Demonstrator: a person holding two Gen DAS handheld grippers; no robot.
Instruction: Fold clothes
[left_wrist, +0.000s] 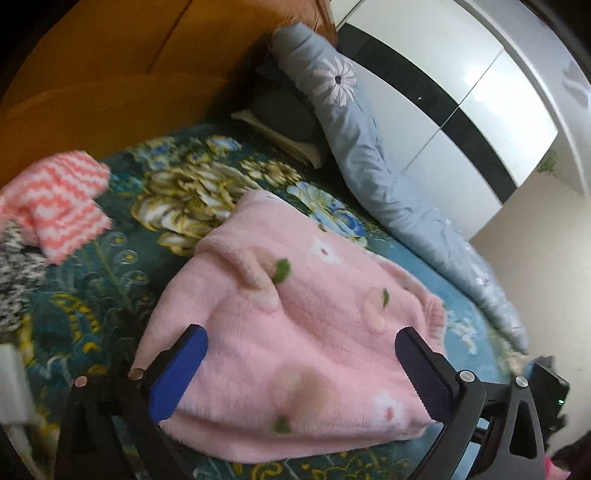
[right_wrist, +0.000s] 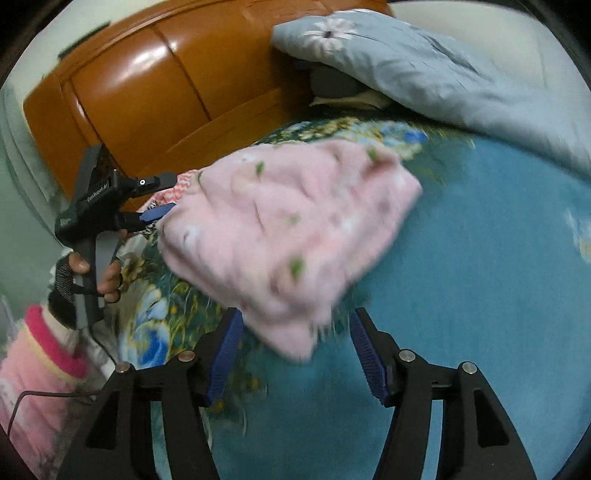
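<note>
A fluffy pink fleece garment with small green and white spots (left_wrist: 295, 295) lies folded on the bed, in the middle of the left wrist picture. Under it is a dark green blanket with yellow and blue flowers (left_wrist: 110, 266). The left gripper (left_wrist: 301, 354) stands with its blue pads wide apart at the lower part of the frame; the near edge of the pink garment is between them, but the pads do not press on it. In the right wrist picture the right gripper (right_wrist: 295, 350) is also open, and a blurred corner of the same garment hangs just above the gap between its fingers, not pinched. At the left of that picture a hand in a black fingerless glove (right_wrist: 88, 273) holds the handle of the other gripper. A folded pink and white zigzag knit piece (left_wrist: 59, 206) lies at the left of the left wrist frame, apart from the pink garment. A grey-blue quilt with a daisy print (left_wrist: 369, 155) is bunched along the right side of the bed, near an orange wooden headboard (right_wrist: 147, 92).
</note>
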